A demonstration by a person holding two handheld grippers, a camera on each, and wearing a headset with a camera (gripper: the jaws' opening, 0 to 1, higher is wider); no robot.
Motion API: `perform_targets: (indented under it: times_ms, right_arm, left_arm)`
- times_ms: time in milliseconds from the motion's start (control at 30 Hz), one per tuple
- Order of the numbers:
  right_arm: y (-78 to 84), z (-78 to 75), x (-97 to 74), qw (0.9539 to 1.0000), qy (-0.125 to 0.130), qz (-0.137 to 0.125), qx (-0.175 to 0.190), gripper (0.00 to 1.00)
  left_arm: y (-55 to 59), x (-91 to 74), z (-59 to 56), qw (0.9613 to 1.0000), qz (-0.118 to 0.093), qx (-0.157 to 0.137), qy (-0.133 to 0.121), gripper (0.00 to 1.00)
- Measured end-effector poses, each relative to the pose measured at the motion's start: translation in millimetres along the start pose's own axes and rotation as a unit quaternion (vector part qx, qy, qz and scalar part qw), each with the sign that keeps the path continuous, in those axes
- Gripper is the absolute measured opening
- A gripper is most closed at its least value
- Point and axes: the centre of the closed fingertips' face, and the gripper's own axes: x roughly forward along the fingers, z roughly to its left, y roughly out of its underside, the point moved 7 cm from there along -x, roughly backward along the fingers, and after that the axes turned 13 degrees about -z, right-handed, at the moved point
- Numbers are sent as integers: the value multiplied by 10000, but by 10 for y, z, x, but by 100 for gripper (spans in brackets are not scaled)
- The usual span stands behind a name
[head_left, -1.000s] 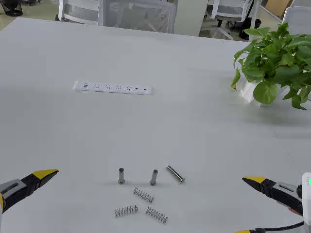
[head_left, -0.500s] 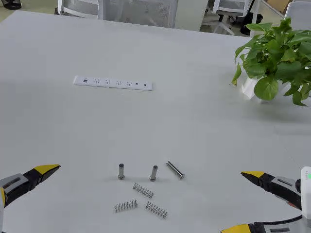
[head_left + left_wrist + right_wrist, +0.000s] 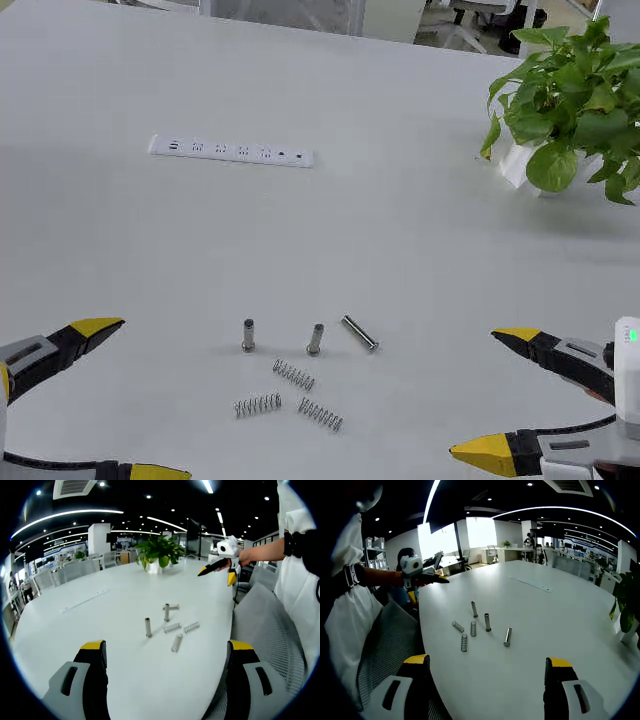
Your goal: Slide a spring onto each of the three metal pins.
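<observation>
left gripper (image 3: pixel 142 396) and right gripper (image 3: pixel 476 392) flank the pins (image 3: pixel 316 338), well apart from them, jaws spread wide, empty; springs (image 3: pixel 294 375) lie just beside the pins.

Your left gripper (image 3: pixel 148 398) and right gripper (image 3: pixel 474 393) are black with yellow tips. The pins (image 3: pixel 315 339) and springs (image 3: pixel 294 375) are silvery on a pale grey table (image 3: pixel 400 230). The power strip (image 3: pixel 230 151) is white; the plant (image 3: pixel 570 90) green, in a white pot (image 3: pixel 513 168).

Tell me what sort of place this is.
Most likely an open-plan office or meeting room: a long white table with a power strip, a potted plant, mesh office chairs beside it, and strip lights on a dark ceiling.
</observation>
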Motion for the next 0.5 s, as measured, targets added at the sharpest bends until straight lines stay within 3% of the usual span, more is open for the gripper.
perform_targets:
  times_ms: [500]
  right_arm:
    - [-232, -124, 248, 9997, -121, 89, -168, 92]
  left_arm:
    - [-20, 46, 42, 10000, -60, -51, 19, 99]
